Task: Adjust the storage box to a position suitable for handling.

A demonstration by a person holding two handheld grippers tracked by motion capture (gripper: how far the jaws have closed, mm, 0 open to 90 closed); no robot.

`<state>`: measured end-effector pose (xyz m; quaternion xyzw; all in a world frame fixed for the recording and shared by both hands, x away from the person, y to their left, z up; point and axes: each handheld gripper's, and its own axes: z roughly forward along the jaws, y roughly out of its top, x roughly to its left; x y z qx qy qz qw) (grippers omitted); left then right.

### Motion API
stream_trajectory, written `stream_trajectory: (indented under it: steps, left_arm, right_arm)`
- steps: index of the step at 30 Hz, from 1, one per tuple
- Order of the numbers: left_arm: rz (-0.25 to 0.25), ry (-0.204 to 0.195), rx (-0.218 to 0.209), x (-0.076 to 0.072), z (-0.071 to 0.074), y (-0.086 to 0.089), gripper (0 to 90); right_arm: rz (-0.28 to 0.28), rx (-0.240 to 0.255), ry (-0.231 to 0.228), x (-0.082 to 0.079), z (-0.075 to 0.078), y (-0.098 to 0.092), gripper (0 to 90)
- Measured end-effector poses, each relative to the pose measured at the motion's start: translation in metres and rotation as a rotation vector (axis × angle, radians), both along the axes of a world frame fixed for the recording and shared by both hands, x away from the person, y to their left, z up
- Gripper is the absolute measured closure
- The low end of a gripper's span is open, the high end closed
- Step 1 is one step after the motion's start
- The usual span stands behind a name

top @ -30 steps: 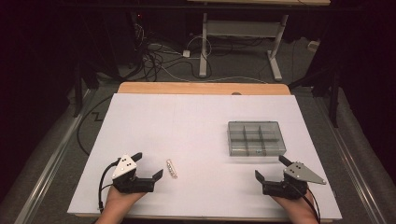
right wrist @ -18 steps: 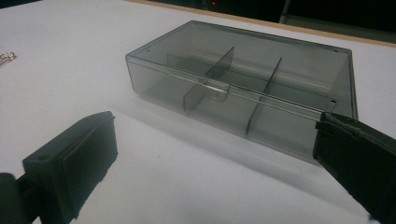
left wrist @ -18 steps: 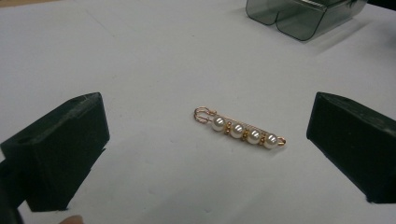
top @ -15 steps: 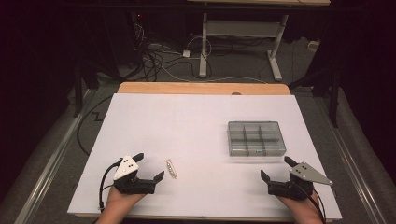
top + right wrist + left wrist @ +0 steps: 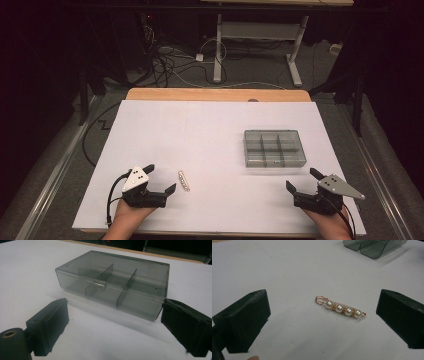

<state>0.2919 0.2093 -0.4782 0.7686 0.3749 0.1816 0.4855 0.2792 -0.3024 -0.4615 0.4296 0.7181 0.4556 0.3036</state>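
Fingers (image 5: 244, 322) of the left gripper (image 5: 160, 181) are spread wide and grasp nothing; the pearl pin (image 5: 340, 307) lies flat on the white tabletop (image 5: 210, 130) ahead of them, roughly midway between the two, touching neither. In the high view the pin (image 5: 184, 180) is seen just beside the left gripper, toward the middle of the tabletop.

The pin is judged to be very light, thin and stiff, with a fine gold wire frame, a hooked clasp at one end and four smooth beads. The beads are likely slippery and the wire is likely to bend under hard pressure. A hold across the bead row, at mid-length, is recommended, applied gently; the low profile calls for the fingers to be brought down to the tabletop.

Fingers (image 5: 47, 327) of the right gripper (image 5: 306, 185) have just been closing slightly but are released, with nothing between them. The smoky compartment box (image 5: 112, 282) stands closed ahead of them, near but apart. The box (image 5: 274, 148) is set well apart from the pin.
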Motion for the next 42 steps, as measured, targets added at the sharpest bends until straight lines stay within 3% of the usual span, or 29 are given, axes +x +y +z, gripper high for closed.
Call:
stream_trajectory:
  steps: [13,16,22,27,33,39,42]
  left_arm:
    - [0.006,0.002,-0.002,0.0,0.0,0.0,0.0]
    - [0.004,0.005,-0.001,0.0,-0.001,0.0,0.0]
    - [0.004,0.004,-0.006,0.0,0.0,0.0,0.0]
    - [0.002,0.004,-0.009,0.001,0.0,0.0,0.0]
    - [0.005,0.002,-0.021,0.0,0.002,0.002,0.0]
    - [-0.001,0.003,-0.041,-0.001,0.003,0.001,0.0]
    - [0.008,-0.017,-0.042,-0.003,0.004,0.0,0.0]
  right_arm:
    - [-0.047,0.023,0.011,0.0,-0.001,-0.022,25.9]
    - [-0.081,0.023,0.03,0.0,-0.003,-0.03,38.6]
    - [-0.111,0.038,0.039,0.0,-0.002,-0.038,53.0]
    - [-0.119,0.037,0.056,0.0,-0.002,-0.04,64.7]
    - [-0.124,0.026,0.065,0.001,0.0,-0.043,85.6]
    - [-0.121,0.031,0.066,0.003,0.002,-0.043,90.0]
    - [-0.123,0.032,0.063,0.004,0.003,-0.042,90.0]
